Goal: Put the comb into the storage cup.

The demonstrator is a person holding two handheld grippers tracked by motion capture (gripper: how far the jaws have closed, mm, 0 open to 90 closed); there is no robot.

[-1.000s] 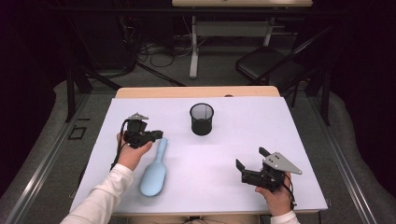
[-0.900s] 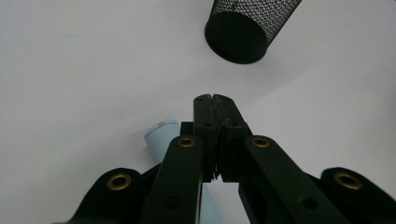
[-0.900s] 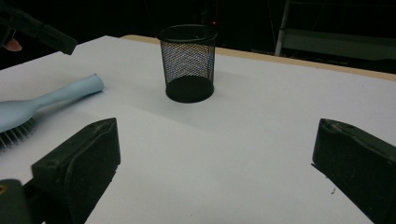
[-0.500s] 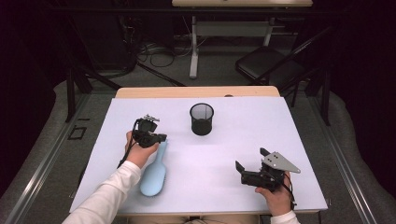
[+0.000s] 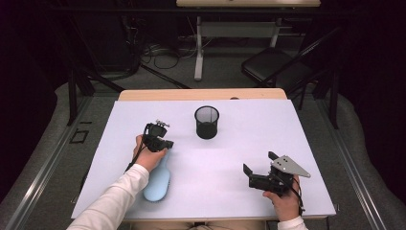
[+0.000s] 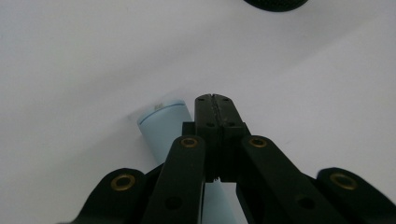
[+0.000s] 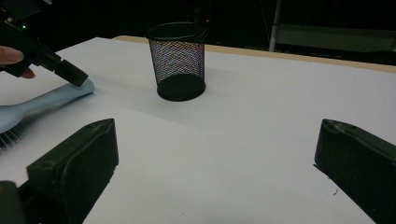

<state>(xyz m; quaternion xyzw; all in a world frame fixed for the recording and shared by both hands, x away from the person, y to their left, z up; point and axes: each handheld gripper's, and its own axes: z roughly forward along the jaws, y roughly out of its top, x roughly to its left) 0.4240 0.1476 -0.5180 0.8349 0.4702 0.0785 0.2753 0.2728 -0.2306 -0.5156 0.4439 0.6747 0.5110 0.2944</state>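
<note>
Because the white table (image 5: 287, 124) carries so little, there is open room on almost every side of the work, and the broad bare stretch between the middle and the right edge lies free for any swing of the arms. The largest thing on it is the light blue hairbrush (image 5: 157, 184), which lies flat near the front left corner, its bristled head toward the front edge and its handle pointing away toward the back; lying lengthwise like that, it offers its handle end to a reach from the person's left side. The black mesh cup (image 5: 207, 122) stands upright and apart from it, nearer the back edge and about midway across, its mouth open upward, so it looks a likely place for the brush to go, though that is only a judgement. The left gripper (image 5: 165, 143) sits right at the tip of the handle, and in the left gripper view its jaws are pressed together with nothing between them, the handle end (image 6: 163, 122) lying just beside and under them; it seems to be nudging or lining up rather than gripping. The right gripper (image 5: 258, 162) waits near the front right corner, jaws spread wide and empty, well clear of both brush and cup.
</note>
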